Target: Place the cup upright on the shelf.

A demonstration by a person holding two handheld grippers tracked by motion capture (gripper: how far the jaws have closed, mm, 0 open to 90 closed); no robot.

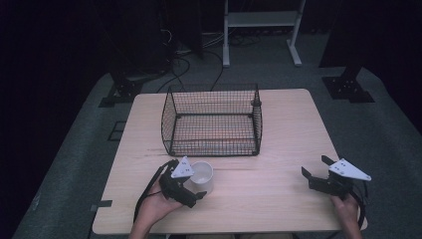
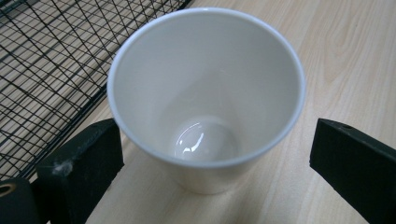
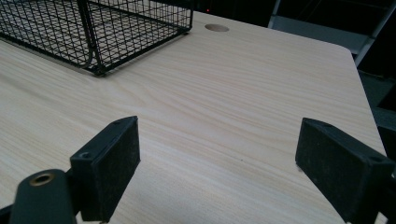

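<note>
No writing or brand mark can be read on anything. The pale wooden table (image 1: pixel 278 129) carries a black wire-mesh basket (image 1: pixel 212 121) at its far middle. Just in front of the basket stands an upright, empty white paper cup (image 1: pixel 201 175). The left gripper (image 2: pixel 212 161) lies low at the cup, jaws spread wide on either side of it, not pressing it. The right gripper (image 1: pixel 313 172) rests at the table's right edge, well apart from the cup, jaws wide over bare wood.
</note>
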